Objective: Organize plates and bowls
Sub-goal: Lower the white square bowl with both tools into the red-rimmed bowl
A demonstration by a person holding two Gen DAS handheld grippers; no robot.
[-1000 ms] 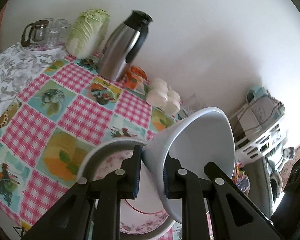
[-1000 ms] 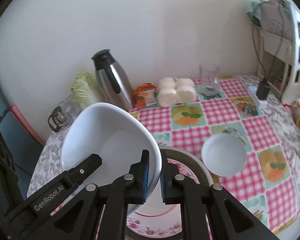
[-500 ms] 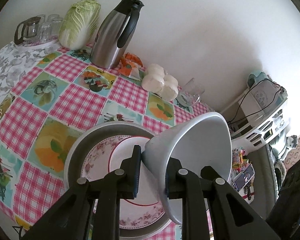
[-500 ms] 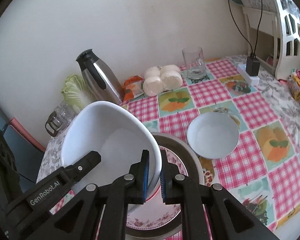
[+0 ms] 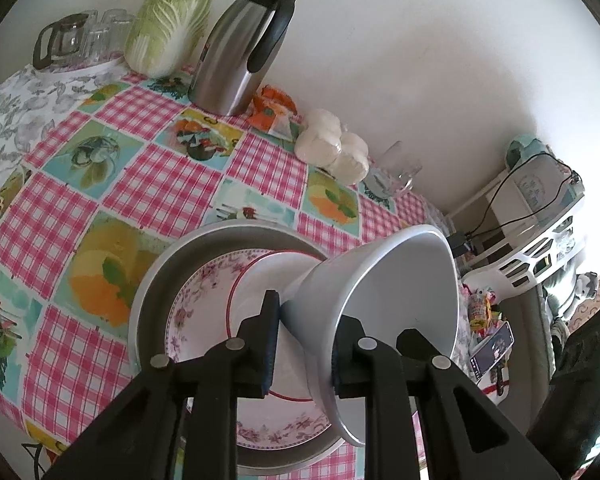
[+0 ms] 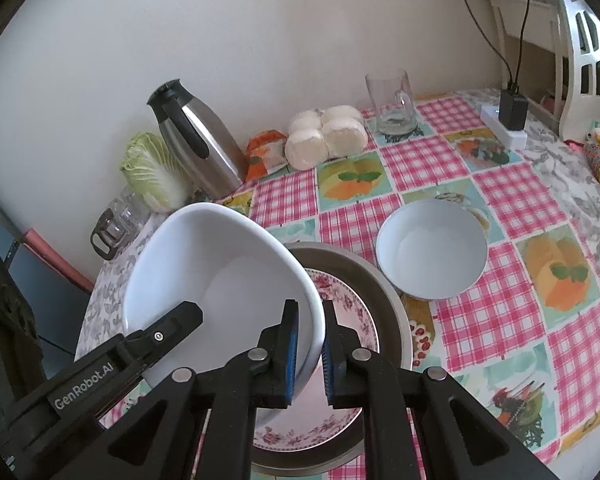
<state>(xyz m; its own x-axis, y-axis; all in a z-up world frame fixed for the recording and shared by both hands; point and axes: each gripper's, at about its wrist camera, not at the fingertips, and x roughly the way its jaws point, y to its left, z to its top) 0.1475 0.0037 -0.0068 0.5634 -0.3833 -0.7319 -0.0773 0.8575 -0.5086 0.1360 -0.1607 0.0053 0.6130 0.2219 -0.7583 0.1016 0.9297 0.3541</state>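
Two claws, left claw [image 5: 302, 342] and right claw [image 6: 310, 354], pinch one tilted white bowl [image 6: 219, 280], hiding much of the floral plate [image 6: 340, 308]; small bowl [image 6: 432, 256] sits beside.

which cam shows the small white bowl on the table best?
Right wrist: the small white bowl sits in full, unblocked view on the checked cloth, right of the stacked plates. Left wrist view doesn't show it; the held bowl fills that side.

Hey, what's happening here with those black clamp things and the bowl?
A person is tidying dishes with a handheld gripper in each hand. Both the left gripper and the right gripper pinch opposite sides of the rim of a big white bowl, tilted over a flowered plate inside a metal pan. A small white bowl sits beside the pan.
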